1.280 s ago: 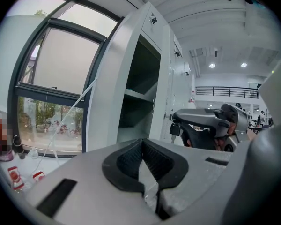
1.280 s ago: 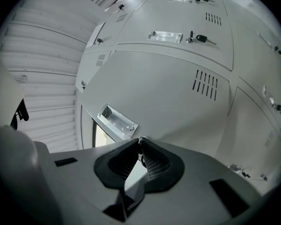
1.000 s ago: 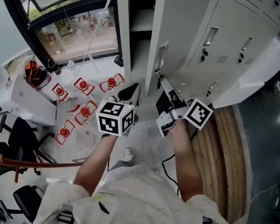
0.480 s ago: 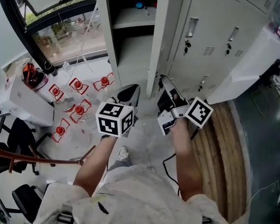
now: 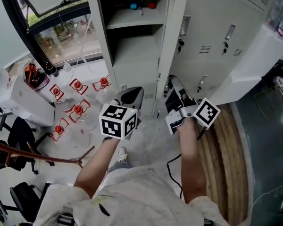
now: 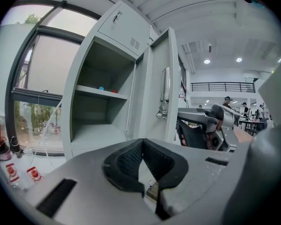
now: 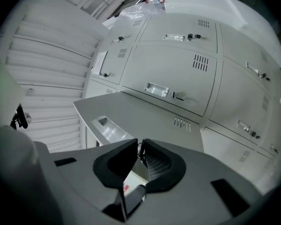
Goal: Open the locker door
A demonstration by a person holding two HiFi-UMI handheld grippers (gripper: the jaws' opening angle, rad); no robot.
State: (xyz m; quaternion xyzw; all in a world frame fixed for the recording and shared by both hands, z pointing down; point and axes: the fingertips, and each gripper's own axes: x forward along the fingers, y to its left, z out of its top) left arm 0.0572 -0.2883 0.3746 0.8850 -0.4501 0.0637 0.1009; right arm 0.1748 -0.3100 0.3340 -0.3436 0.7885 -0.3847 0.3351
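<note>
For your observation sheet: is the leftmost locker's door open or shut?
Open. The locker door stands angled out from its frame, exposing the shelf and the dark interior behind it.

You're holding two grippers: the left gripper [image 5: 130,94] and the right gripper [image 5: 175,82]. One locker door [image 5: 172,41] stands open, and behind it you can count one shelf [image 5: 127,19] with two small things on it — one blue object [image 5: 133,6] and one red object [image 5: 151,5]. Right of the open door, the same row shows you two closed doors [image 5: 203,27], one handle each. On the floor to your left there are five red-topped items [image 5: 78,85] and two black office chairs [image 5: 20,133].
</note>
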